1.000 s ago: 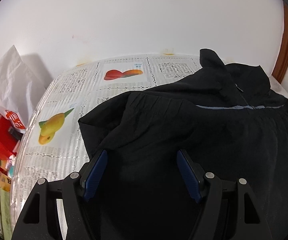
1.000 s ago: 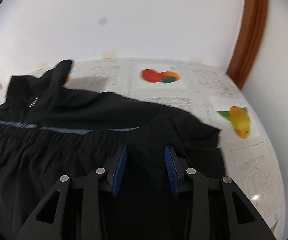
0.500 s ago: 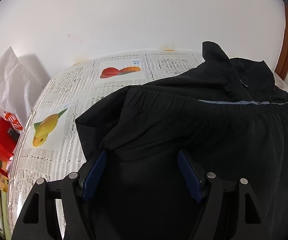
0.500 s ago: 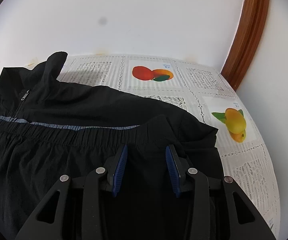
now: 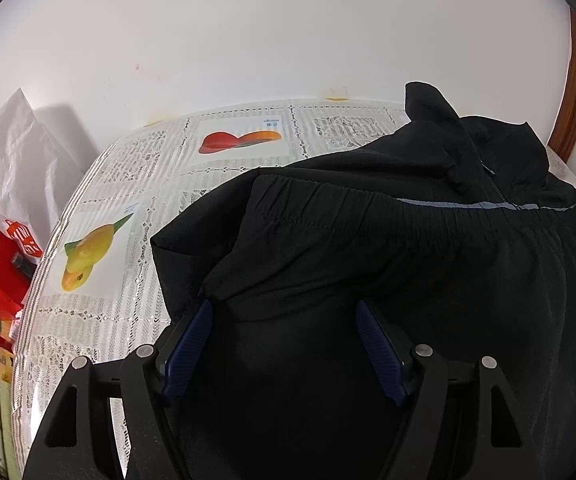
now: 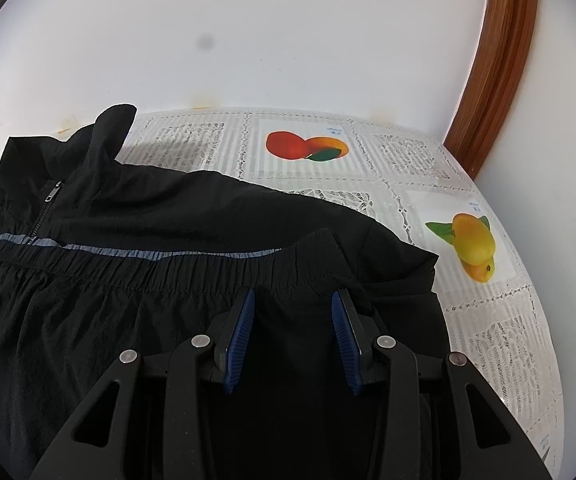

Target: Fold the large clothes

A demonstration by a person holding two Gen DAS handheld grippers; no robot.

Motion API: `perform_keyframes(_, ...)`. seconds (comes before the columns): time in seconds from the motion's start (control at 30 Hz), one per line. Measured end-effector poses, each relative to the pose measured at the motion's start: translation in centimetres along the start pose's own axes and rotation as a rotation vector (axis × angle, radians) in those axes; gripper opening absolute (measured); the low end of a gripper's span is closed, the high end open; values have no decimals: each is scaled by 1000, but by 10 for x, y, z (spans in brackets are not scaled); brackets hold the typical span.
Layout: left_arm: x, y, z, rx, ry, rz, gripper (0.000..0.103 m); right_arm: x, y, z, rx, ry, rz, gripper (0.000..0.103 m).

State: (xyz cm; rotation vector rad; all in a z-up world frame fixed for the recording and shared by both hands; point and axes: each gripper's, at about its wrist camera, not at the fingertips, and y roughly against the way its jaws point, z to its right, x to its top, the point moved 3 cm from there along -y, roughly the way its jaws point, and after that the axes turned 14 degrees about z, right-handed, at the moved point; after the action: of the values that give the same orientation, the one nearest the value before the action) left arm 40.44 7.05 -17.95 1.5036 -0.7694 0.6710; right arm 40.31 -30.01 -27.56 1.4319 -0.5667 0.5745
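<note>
Black jacket (image 5: 388,248) lies on the surface (image 5: 135,184), hem (image 6: 191,270) folded up below the collar (image 6: 99,140); both grippers, left (image 5: 281,344) and right (image 6: 292,332), hover with fingers apart, unloaded; further folds likely remain.

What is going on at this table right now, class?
A person with a two-finger gripper in each hand is folding a black zip-up jacket on a lace tablecloth printed with fruit. Its elastic hem lies folded up toward the collar. The left gripper and right gripper hover open above the fabric.
</note>
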Motion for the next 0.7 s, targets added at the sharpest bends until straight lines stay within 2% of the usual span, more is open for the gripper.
perform_keyframes(0.7,-1,0,1,7,-10,0,76,0,0,-2,-7,14,2,40)
